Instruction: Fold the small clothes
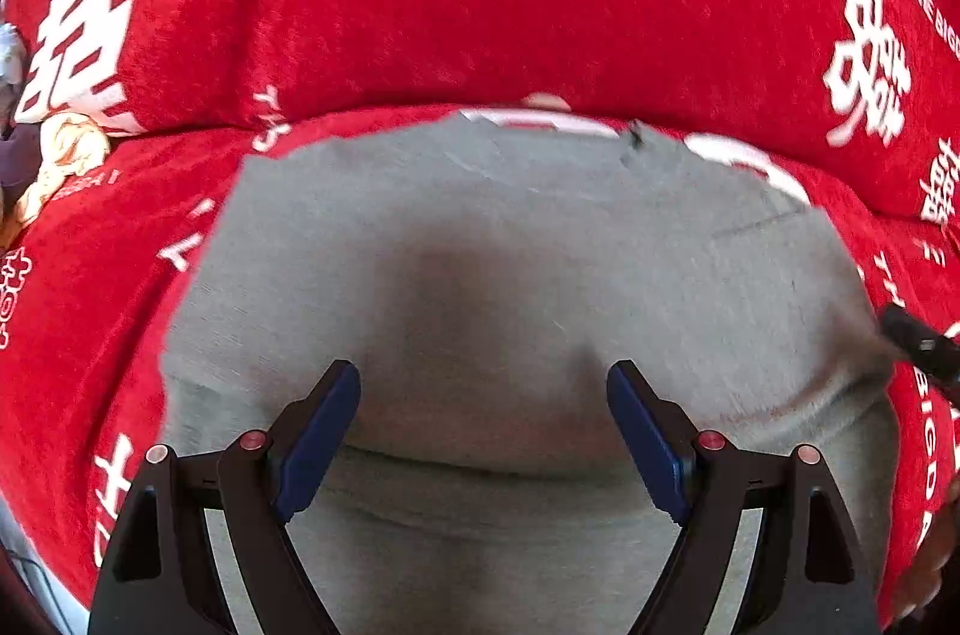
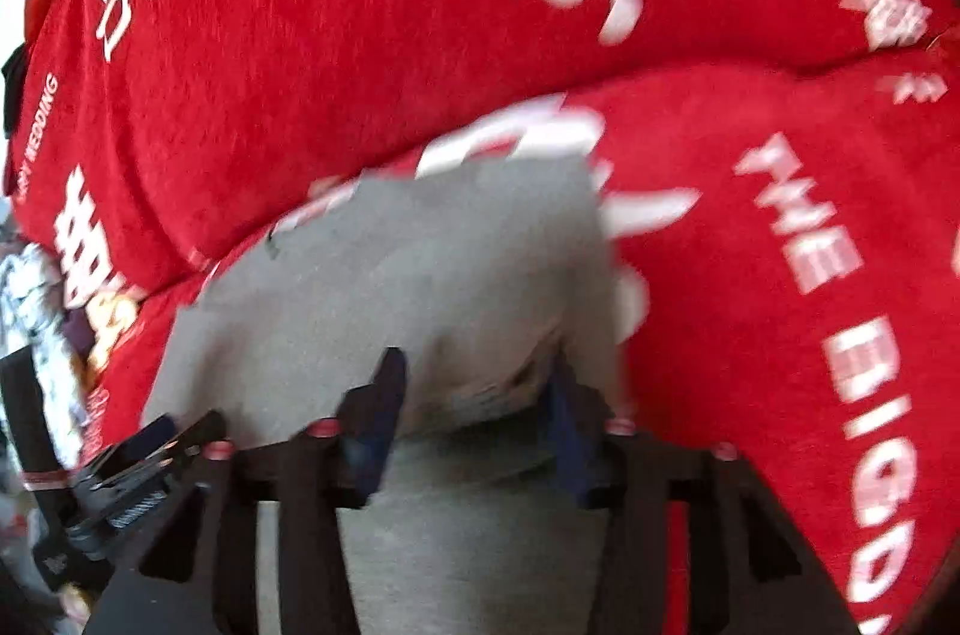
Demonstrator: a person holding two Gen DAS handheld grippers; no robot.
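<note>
Evidently soft, light and floppy, the grey garment (image 1: 510,245) is best pinched at a folded edge; the left hand-held gripper (image 1: 483,419) hovers wide and empty, while the right hand-held gripper (image 2: 474,395) stands part-open around a bunched fold.

Left black plastic two-finger gripper (image 1: 483,431): two angled fingers with dark blue rubber pads (image 1: 318,446) on the inner faces, small round red screw caps (image 1: 253,440) at 10 and 2 o'clock of the base. Right black plastic gripper (image 2: 474,425), blurred: same blue pads (image 2: 375,431), red caps (image 2: 324,429) along the crossbar, triangular cut-outs lower down.
</note>
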